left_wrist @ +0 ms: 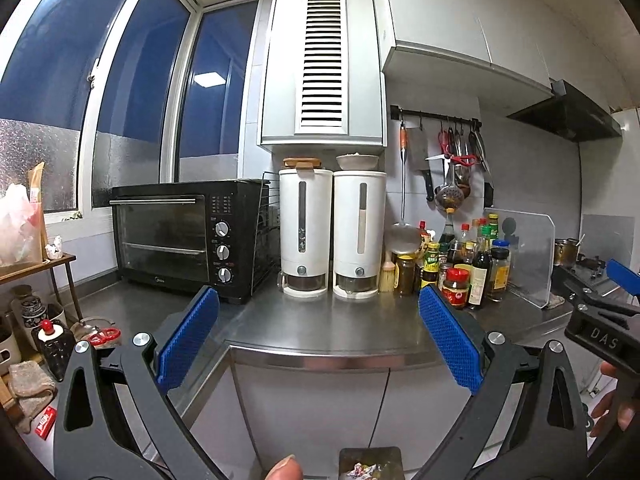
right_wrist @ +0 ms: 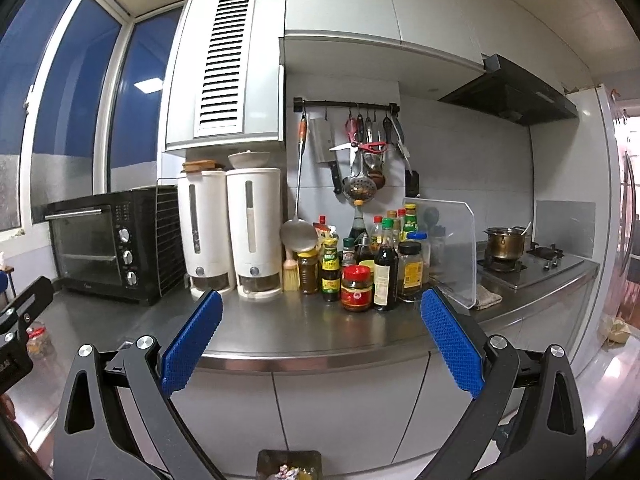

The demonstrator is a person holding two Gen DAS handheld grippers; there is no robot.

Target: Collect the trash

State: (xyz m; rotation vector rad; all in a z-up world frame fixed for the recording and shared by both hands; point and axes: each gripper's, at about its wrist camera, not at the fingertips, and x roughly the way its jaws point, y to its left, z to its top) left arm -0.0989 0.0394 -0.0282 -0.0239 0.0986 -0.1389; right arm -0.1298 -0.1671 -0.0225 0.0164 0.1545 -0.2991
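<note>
Trash bin (left_wrist: 370, 462) (cut off at the lower frame edge in both views, crumpled scraps partly visible inside) is seen on the floor below the steel counter (left_wrist: 320, 328). Left gripper (left_wrist: 319, 334) and right gripper (right_wrist: 321, 340): jaws spread wide, nothing held. Two white dispensers (right_wrist: 230, 232) are counted; bottle labels are illegible.

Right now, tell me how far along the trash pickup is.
Barely started, it seems. Done: nothing that shows; only a bin below the counter already holds crumpled wrappers. In hand: nothing; the left gripper and the right gripper are both open and empty, held in front of the counter. Left: finding trash; the counter shows only the oven, dispensers and bottles.
</note>
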